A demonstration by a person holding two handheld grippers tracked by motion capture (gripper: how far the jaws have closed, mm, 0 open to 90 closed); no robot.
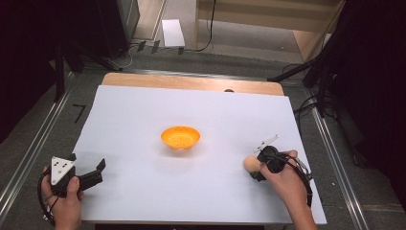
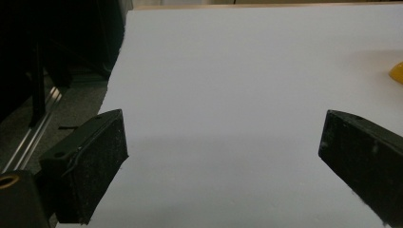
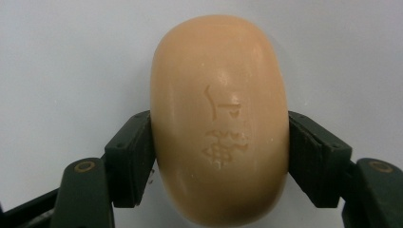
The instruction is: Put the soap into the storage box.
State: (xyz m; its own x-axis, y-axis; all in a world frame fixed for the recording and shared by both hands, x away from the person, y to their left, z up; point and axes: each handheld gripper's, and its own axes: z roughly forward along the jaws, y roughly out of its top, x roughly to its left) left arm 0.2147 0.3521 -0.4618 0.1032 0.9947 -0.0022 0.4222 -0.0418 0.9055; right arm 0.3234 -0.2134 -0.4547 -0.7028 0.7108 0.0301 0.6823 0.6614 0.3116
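Ahead we see an orange bowl [image 1: 180, 137] at the middle of the white sheet [image 1: 143, 115] covering the worktop [image 1: 191, 82], well apart from both tools, with nothing between. Dark stands and grey floor ring the worktop. Our right hand-held gripper [image 3: 219, 156] is clenched on a peach soap bar [image 3: 219, 118], pads pressing its two sides, near the sheet's right edge. Our left hand-held gripper [image 2: 223, 142] is spread wide over bare sheet, holding nothing.

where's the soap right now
The soap sits on the white sheet at the high view's right, clamped in the right gripper, right of the orange bowl.
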